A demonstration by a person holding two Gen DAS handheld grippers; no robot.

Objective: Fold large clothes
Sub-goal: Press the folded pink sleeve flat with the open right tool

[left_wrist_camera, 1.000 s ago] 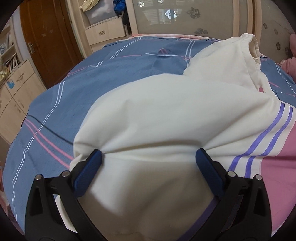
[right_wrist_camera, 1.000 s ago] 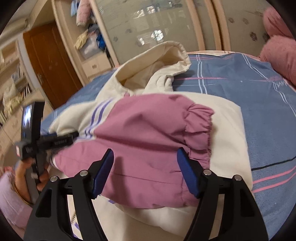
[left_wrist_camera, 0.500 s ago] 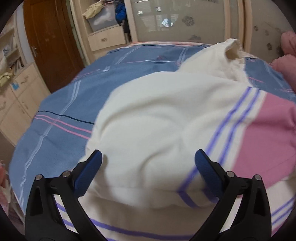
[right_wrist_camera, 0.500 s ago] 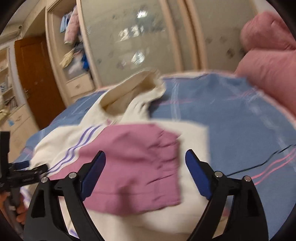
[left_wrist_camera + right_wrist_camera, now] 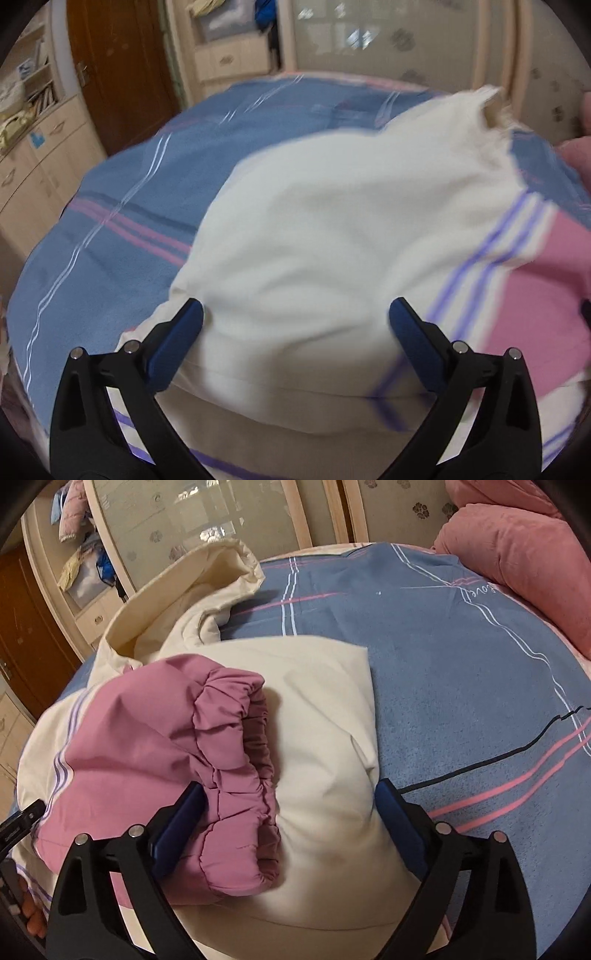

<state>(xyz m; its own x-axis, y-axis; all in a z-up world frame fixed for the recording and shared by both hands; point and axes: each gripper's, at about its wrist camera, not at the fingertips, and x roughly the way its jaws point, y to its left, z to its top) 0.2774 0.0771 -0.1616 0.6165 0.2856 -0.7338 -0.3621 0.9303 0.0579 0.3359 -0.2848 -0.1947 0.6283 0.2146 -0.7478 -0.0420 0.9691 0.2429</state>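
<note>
Your right claw (image 5: 291,805) has just been opening and stands released, the jacket's (image 5: 325,738) pink cuff (image 5: 236,760) between its jaws. Your left claw (image 5: 295,325) is released too, cream fabric bulging between its jaws over the bed (image 5: 122,206).

Bare blue bedspread (image 5: 461,686) right of the jacket (image 5: 325,746); pink pillows (image 5: 517,561) beyond.

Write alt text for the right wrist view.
The open right gripper straddles a cream jacket lying on a blue striped bed, with the jacket's pink sleeve folded across it. Its hood points toward a wardrobe.
</note>
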